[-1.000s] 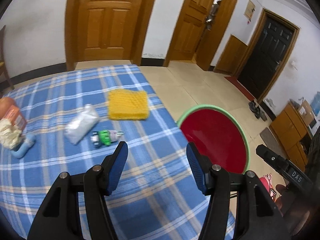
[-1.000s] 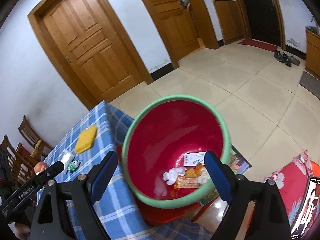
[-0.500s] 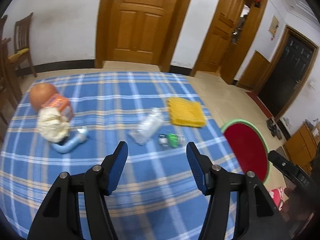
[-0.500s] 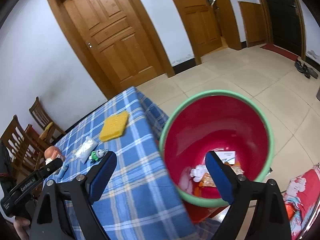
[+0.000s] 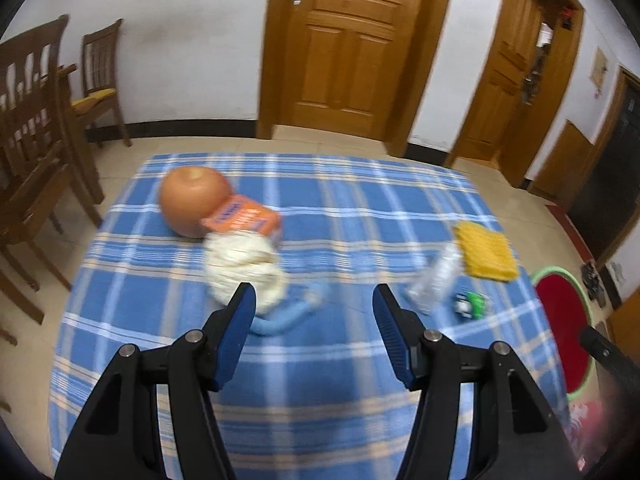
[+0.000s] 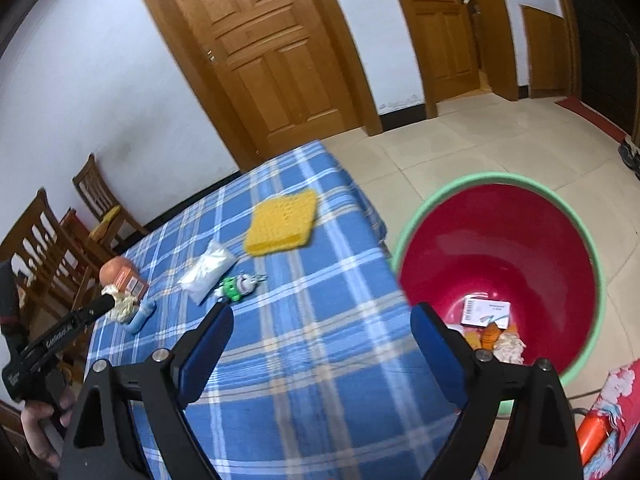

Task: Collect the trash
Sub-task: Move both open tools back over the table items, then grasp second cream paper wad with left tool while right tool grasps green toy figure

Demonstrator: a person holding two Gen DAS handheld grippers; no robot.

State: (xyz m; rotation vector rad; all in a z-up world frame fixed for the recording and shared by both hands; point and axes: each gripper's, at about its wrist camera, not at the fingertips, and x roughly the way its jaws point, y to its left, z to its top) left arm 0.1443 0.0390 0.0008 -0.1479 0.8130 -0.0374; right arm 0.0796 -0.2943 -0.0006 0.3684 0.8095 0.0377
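Observation:
On the blue plaid tablecloth lie a crumpled white tissue wad, an orange carton, a light blue curved tube, a clear plastic bag, a small green and white wrapper and a yellow sponge cloth. My left gripper is open and empty above the table, just in front of the tissue and tube. My right gripper is open and empty over the table's edge beside the red bin with a green rim, which holds several scraps.
An orange ball-like object sits behind the carton. Wooden chairs stand left of the table. Wooden doors line the far wall. The bin stands on the tiled floor at the table's right end.
The left gripper has swung left from the bin towards the tissue and carton. The right gripper has swung left from over the bin to the table's edge. Both stay open.

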